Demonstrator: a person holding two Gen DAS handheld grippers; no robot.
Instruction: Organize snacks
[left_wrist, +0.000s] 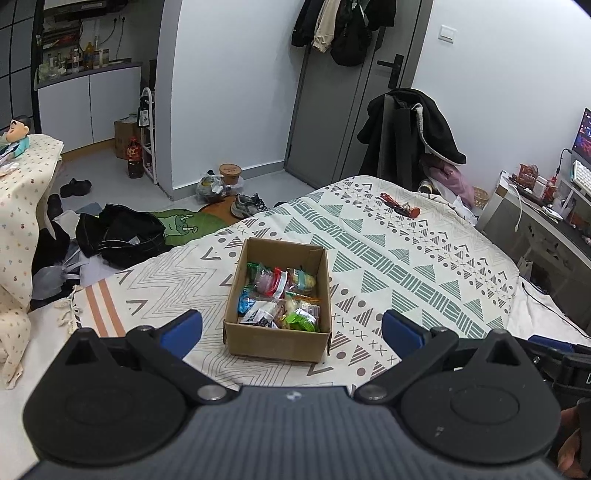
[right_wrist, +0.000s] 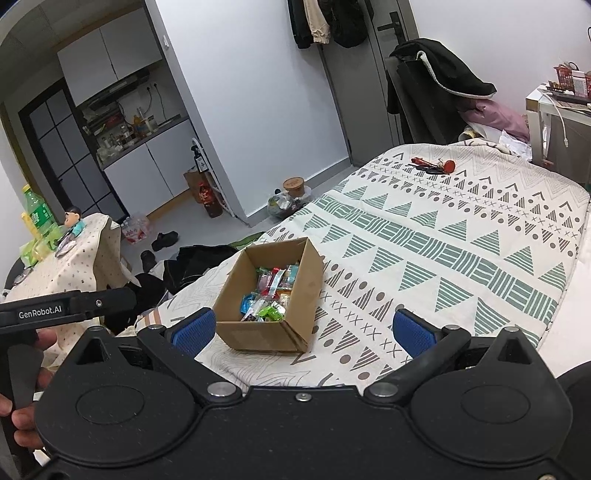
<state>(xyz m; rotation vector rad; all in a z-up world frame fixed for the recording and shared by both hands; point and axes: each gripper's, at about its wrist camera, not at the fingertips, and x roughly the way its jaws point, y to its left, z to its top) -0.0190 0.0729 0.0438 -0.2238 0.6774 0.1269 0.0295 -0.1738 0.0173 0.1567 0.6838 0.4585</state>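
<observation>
Where it sits on the blanket (left_wrist: 369, 240), cardboard box (left_wrist: 275, 341) full of snacks (left_wrist: 280, 299).

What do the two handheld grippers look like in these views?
Both are alike: the left gripper and the right gripper each have a black plastic body with two round pivot housings, silver bolts, black linkage arms and textured blue finger pads. White "GenRobot.AI" lettering marks the left one's side, seen from the right wrist. No sleeves or cables show.

Matt cardboard box (left_wrist: 277, 341), glossy plastic snack wrappers (left_wrist: 280, 295)
</observation>
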